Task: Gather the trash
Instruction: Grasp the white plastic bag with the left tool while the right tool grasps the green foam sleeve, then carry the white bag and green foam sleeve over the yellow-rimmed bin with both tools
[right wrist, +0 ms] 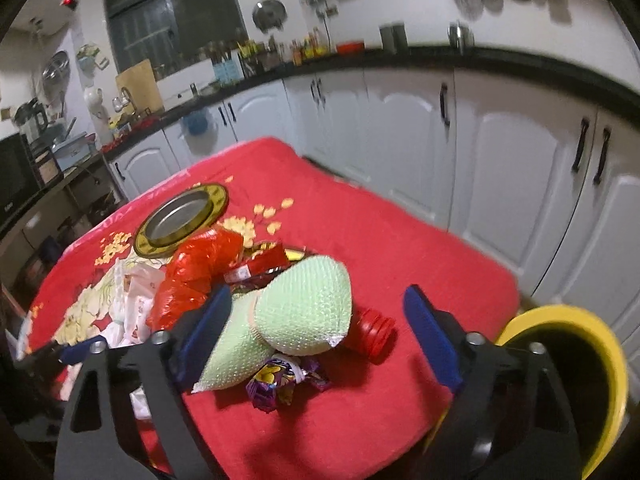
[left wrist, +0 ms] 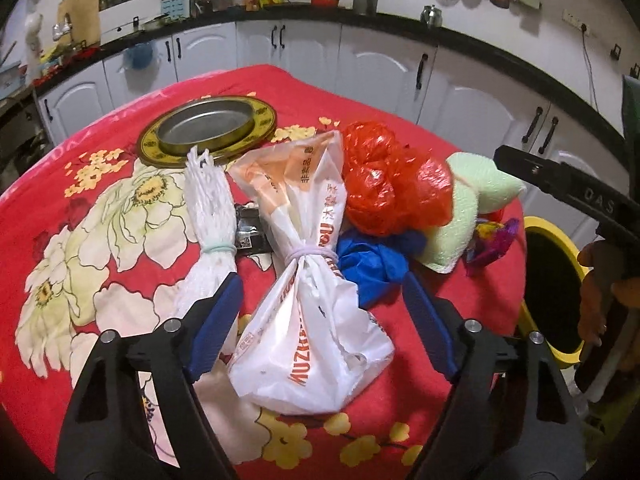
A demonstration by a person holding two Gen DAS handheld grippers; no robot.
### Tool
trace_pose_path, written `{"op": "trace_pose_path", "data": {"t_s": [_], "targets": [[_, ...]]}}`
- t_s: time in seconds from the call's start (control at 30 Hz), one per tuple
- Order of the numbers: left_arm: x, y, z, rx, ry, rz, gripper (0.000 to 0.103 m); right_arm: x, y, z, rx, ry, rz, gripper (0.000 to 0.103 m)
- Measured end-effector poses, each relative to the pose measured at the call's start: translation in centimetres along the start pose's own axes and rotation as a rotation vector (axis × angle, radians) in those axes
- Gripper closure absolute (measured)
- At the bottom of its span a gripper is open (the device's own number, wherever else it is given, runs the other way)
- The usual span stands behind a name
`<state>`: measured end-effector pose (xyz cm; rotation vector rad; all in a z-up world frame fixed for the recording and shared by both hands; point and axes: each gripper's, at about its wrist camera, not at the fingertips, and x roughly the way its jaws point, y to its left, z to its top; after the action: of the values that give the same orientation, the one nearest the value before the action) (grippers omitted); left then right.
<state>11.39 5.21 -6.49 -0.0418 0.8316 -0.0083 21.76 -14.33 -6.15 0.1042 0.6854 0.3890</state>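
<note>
Trash lies on a red flowered tablecloth (left wrist: 80, 264). In the left wrist view my left gripper (left wrist: 320, 304) is open, its blue fingers on either side of a tied white plastic bag (left wrist: 308, 320) with orange print. Beside it lie a white foam net bundle (left wrist: 210, 216), a red plastic bag (left wrist: 384, 184), a blue bag (left wrist: 372, 264), green foam wrap (left wrist: 464, 216) and a purple wrapper (left wrist: 492, 240). My right gripper (right wrist: 318, 320) is open above the green foam wrap (right wrist: 296, 312), the purple wrapper (right wrist: 276, 380) and a red bottle cap piece (right wrist: 374, 330). A yellow bin (right wrist: 576, 380) stands at the table's right edge.
A round metal tin lid (left wrist: 208, 124) with a gold rim lies at the far side of the table. White kitchen cabinets (left wrist: 380, 68) and a cluttered black counter run behind. The yellow bin (left wrist: 556, 288) also shows in the left wrist view, with my right gripper's body above it.
</note>
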Motion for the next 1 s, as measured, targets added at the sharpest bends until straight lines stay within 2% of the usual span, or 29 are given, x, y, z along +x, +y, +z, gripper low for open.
{"op": "trace_pose_path", "data": {"t_s": [0.13,0.23,0.3,0.47,0.6,0.77,1.0], "targets": [[0.8,0.2,0.0,-0.009,0.038,-0.005,0.034,1.7,-1.3,-0.1,0.083,0.071,0.039,0.032],[1.1,0.2,-0.3,-0.012,0.052,-0.008,0.040,2.2,-2.0,-0.4,0.137,0.109,0.092,0.045],[1.1,0.2,-0.4,-0.018,0.058,-0.018,0.045,2.0,-2.0,-0.4,0.147,0.113,0.132,0.059],[0.9,0.2,-0.6,-0.009,0.056,-0.018,0.057,0.7,-1.3,-0.1,0.106,0.075,0.147,0.068],[0.4,0.7,-0.9,-0.036,0.065,-0.071,0.066,-0.1,-0.8,0.2,0.086,0.044,0.151,0.070],[-0.6,1.4,-1.0,-0.067,0.059,-0.137,0.070,-1.1,-0.5,0.5,0.074,0.004,0.145,0.072],[-3.0,1.3,-0.7,-0.051,-0.001,-0.137,0.073,-2.9,-0.4,1.2,0.062,-0.056,0.138,0.073]]}}
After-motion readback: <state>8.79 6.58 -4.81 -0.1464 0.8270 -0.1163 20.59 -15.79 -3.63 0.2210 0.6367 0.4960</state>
